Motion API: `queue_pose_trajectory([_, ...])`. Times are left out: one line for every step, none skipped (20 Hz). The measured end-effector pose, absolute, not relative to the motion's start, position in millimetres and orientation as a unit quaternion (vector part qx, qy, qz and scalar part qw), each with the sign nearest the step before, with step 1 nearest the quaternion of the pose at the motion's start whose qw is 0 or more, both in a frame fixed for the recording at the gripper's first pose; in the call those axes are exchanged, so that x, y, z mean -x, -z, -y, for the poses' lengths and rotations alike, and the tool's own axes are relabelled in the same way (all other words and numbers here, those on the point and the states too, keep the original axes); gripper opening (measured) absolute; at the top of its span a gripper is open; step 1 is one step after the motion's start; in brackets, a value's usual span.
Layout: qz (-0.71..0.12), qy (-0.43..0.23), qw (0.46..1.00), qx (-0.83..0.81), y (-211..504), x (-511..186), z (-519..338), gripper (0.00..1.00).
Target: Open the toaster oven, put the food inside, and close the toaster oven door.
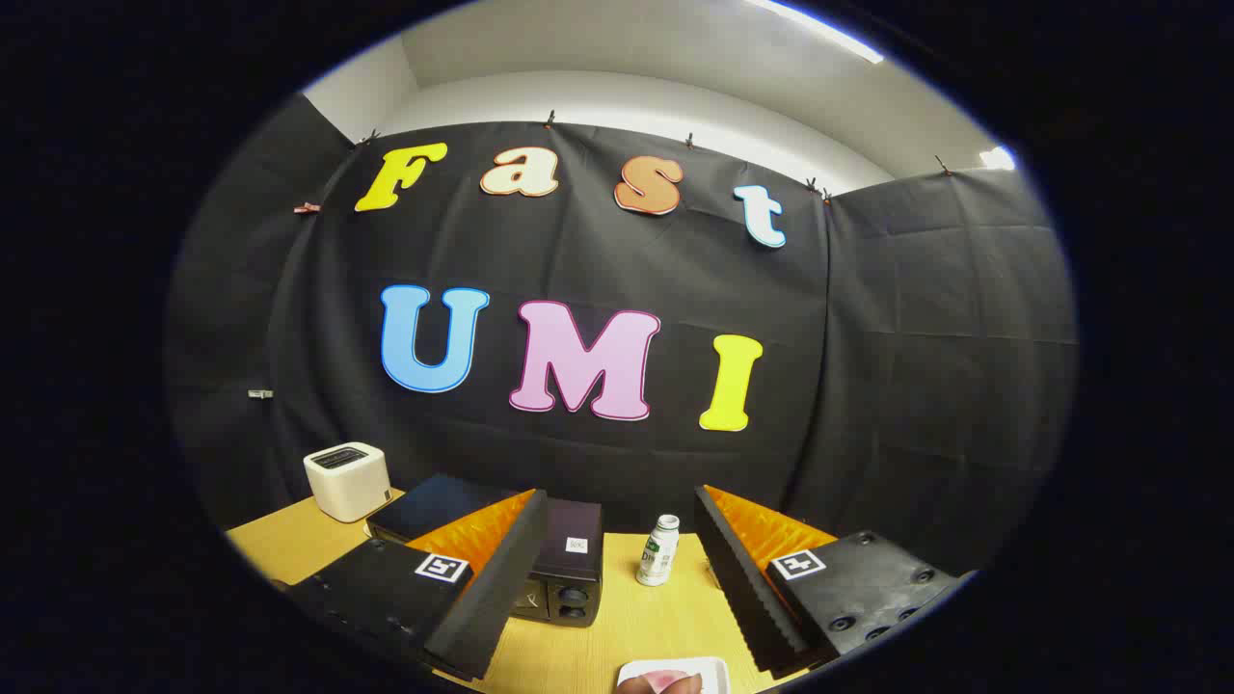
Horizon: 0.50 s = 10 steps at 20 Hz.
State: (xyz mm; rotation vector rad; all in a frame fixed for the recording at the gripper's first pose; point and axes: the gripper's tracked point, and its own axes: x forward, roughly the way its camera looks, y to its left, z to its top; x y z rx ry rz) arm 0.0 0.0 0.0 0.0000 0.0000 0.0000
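A black toaster oven (564, 564) stands on the wooden table (617, 636), just beyond my left finger (482, 569), which hides part of it. Two knobs show on its front; the door looks closed. A white plate (675, 675) with pinkish food (660, 682) lies on the table between the fingers, close to me and cut off at the bottom. My gripper (617, 569) is open and held above the table, with nothing between the left finger and the right finger (747, 569).
A small white bottle (658, 550) with a green label stands upright to the right of the oven, ahead between the fingers. A cream-white box-shaped appliance (347, 480) sits at the table's far left corner. Black cloth walls close the booth behind.
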Motion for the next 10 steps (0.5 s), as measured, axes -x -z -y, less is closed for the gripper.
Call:
queue_pose_trajectory([0.000,0.000,1.000,0.001,0.2,0.8,0.0,0.98])
queue_pose_trajectory([0.000,0.000,1.000,0.002,0.0,2.2,-0.9,0.98])
queue_pose_trajectory([0.001,0.000,1.000,0.002,-0.1,3.5,-1.0,0.98])
queue_pose_trajectory([0.001,0.000,1.000,0.002,-0.4,4.2,-1.3,0.98])
queue_pose_trajectory([0.002,0.000,1.000,0.002,-0.7,5.2,-1.1,0.98])
queue_pose_trajectory([0.001,0.001,1.000,0.002,-0.5,5.9,-1.7,0.98])
queue_pose_trajectory([0.000,0.001,1.000,0.001,0.7,7.1,-1.9,0.98])
queue_pose_trajectory([-0.002,0.000,1.000,0.000,1.4,8.0,-2.3,0.98])
queue_pose_trajectory([-0.003,0.000,1.000,-0.001,2.2,8.8,-2.3,0.98])
queue_pose_trajectory([-0.003,-0.001,1.000,-0.002,2.0,9.6,-2.9,0.98])
